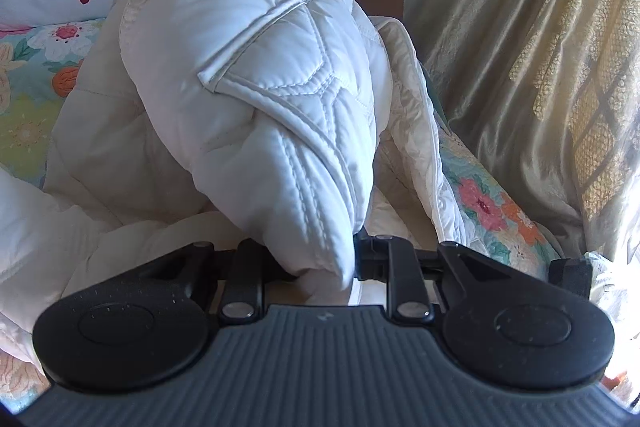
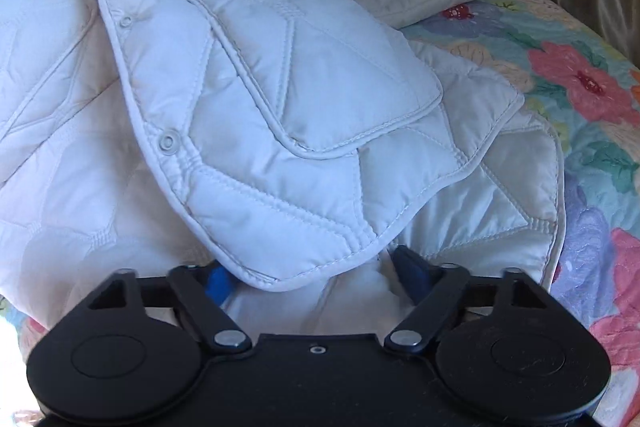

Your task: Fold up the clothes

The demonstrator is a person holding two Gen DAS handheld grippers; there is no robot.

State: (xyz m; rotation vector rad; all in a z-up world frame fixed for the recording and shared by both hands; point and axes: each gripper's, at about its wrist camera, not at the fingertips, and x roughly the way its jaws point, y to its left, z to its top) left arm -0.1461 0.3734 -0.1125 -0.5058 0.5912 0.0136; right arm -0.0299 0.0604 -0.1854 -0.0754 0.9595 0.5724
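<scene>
Left wrist view: the left tool [image 1: 340,263] is clamped on a bunched fold of the white quilted padded jacket [image 1: 248,87], fingertips hidden by fabric, garment lifted above the floral bedspread [image 1: 492,203]; right wrist view: the right tool [image 2: 316,267] stands open beneath the jacket's drooping hem [image 2: 304,259], fingertips partly covered.

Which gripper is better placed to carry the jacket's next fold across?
Probably the left gripper: a bunched fold of the white quilted jacket sits between its jaws, lifted. The right gripper has wide jaws, with only the jacket's hem draped over them.
</scene>
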